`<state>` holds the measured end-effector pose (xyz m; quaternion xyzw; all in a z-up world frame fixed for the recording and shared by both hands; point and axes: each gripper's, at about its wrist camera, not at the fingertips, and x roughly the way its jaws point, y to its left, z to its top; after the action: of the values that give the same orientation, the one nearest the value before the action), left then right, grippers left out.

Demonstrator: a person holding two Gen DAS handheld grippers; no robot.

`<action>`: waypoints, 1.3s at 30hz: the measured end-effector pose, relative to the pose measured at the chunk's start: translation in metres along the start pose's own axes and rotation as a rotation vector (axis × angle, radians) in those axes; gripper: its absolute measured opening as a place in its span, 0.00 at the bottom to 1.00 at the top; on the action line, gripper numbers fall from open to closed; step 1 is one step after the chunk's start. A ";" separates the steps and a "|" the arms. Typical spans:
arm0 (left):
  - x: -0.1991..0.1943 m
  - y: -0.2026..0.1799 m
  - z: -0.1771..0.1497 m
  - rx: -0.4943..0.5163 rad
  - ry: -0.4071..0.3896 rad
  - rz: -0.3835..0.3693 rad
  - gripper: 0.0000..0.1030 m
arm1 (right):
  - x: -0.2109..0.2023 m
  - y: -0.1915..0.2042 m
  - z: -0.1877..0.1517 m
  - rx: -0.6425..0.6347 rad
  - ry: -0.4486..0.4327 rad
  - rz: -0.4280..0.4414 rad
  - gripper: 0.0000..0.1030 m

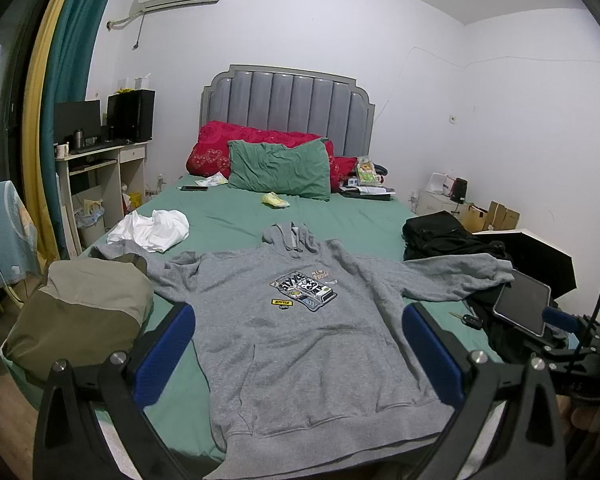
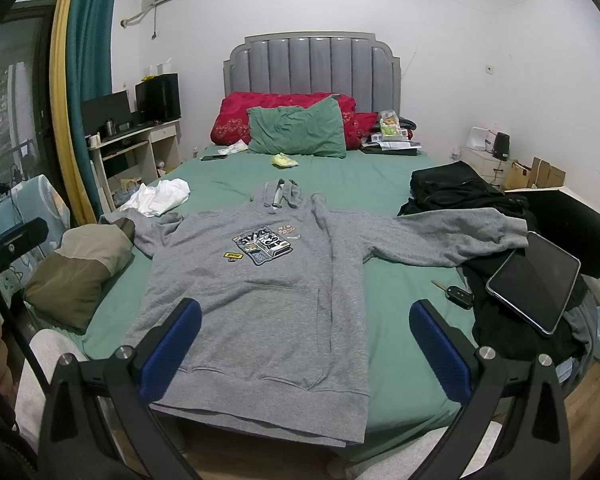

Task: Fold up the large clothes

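Observation:
A grey hoodie [image 1: 300,344] with a printed chest patch lies flat, front up, on the green bed sheet [image 1: 236,220], hood toward the headboard and both sleeves spread out. It also shows in the right wrist view [image 2: 260,280]. My left gripper [image 1: 300,356] is open and empty, its blue pads above the hoodie's lower body near the hem. My right gripper [image 2: 306,350] is open and empty above the hem's right part at the bed's foot. The left sleeve end is hidden under an olive garment.
An olive and tan folded garment [image 1: 80,312] lies at the bed's left edge. A white garment [image 1: 152,230] lies behind it. Black clothes [image 2: 460,192], a tablet [image 2: 536,280] and a car key [image 2: 456,294] lie on the right. Pillows [image 1: 278,170] sit at the headboard.

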<state>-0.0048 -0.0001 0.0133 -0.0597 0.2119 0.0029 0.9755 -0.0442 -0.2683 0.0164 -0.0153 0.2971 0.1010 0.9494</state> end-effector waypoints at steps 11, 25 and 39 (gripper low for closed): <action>0.000 -0.001 0.000 0.001 -0.001 0.001 1.00 | 0.000 -0.001 0.000 0.001 -0.002 -0.001 1.00; 0.000 -0.002 0.000 0.006 0.000 -0.013 1.00 | -0.001 -0.003 0.000 0.006 0.002 -0.004 1.00; 0.031 -0.002 0.007 0.009 0.037 -0.058 1.00 | 0.032 -0.013 0.005 0.011 0.020 0.005 1.00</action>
<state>0.0267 -0.0021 0.0074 -0.0615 0.2283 -0.0273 0.9713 -0.0126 -0.2747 0.0020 -0.0102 0.3071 0.1014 0.9462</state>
